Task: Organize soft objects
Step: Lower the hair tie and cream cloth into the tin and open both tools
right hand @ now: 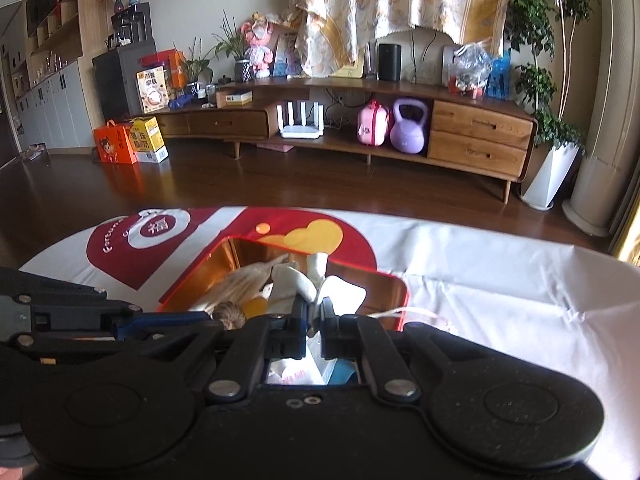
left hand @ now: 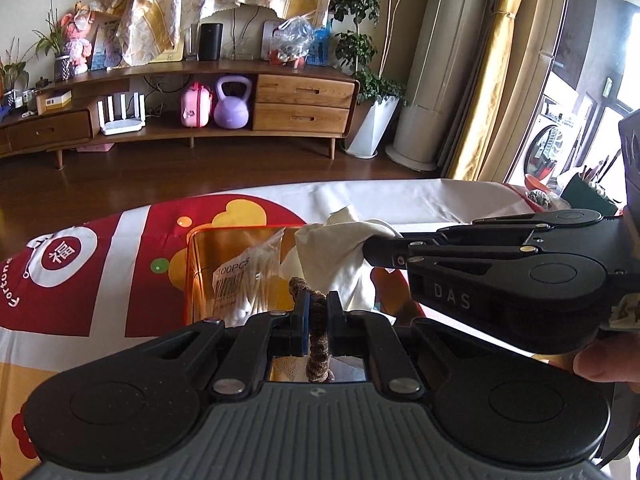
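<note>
Over a counter (right hand: 480, 264) draped in red-and-white printed cloth — both grippers poised above an orange translucent box (left hand: 192, 264), each with a soft item pinched tight. Left gripper (left hand: 318, 304): fingers all but closed on a brown fuzzy hair tie (left hand: 318, 344), its loop standing up between the pads. Right gripper (right hand: 315, 316): fingers likewise nearly shut, clamped on a white cloth (right hand: 298, 280) that bunches out ahead over the box. Already lying in the box: a clear packet of cotton swabs (left hand: 240, 280), labelled 100PCS. Seen from the left wrist, right gripper reaching in from the right, cloth hanging at the box's near corner, just beside the hair tie.

Step in hand, by the look of it — delivery of both pieces into the box. Next move likely to call for lowering each item past the rim, then opening the fingers one at a time, with care that the cloth not drape over the wall and that the two grippers, close together, not collide.
</note>
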`<state>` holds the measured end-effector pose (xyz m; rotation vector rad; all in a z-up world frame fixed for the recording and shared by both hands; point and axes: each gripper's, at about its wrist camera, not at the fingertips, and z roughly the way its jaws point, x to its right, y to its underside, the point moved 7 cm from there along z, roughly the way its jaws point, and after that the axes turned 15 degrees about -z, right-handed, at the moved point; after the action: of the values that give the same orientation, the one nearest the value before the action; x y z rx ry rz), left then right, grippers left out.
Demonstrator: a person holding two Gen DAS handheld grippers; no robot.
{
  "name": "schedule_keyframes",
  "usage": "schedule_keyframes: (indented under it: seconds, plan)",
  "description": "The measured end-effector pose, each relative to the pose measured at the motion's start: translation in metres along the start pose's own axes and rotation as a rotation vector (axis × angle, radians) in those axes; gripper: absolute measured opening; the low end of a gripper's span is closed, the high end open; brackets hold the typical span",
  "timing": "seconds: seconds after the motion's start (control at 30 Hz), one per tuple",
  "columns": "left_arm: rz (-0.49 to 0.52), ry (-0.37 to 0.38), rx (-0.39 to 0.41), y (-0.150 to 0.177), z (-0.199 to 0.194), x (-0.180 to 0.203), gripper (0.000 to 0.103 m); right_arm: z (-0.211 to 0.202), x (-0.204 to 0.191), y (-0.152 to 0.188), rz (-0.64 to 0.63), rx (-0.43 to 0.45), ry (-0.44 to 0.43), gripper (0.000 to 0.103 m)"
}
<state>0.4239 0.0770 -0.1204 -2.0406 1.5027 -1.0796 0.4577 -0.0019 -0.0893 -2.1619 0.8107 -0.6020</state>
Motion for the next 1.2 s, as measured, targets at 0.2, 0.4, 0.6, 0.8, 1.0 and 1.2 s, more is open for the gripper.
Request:
schedule_keyframes:
  seconds: [0.2, 0.4, 0.6, 0.8, 1.0, 1.2]
  plan:
    - [-0.007, -0.021, -0.021, 0.006, 0.013, -0.008, 0.008, 0.013, -0.002, 0.014, 0.009, -0.029, -0.022, 0.005]
    - [-0.01, -0.043, -0.053, 0.016, 0.022, -0.016, 0.008, 0.017, -0.002, 0.024, 0.024, -0.054, -0.031, 0.007]
    - [-0.021, -0.063, -0.087, 0.026, 0.027, -0.023, 0.008, 0.014, -0.004, 0.031, 0.022, -0.074, -0.014, 0.017]
    - [-0.029, -0.078, -0.101, 0.03, 0.025, -0.025, 0.008, 0.005, -0.004, 0.033, 0.02, -0.079, -0.023, 0.028]
    - [-0.041, -0.084, -0.107, 0.032, 0.017, -0.024, 0.009, -0.007, -0.004, 0.034, 0.029, -0.072, -0.025, 0.038]
    - [-0.035, -0.107, -0.107, 0.034, 0.009, -0.023, 0.01, -0.023, -0.005, 0.034, 0.028, -0.061, -0.019, 0.044]
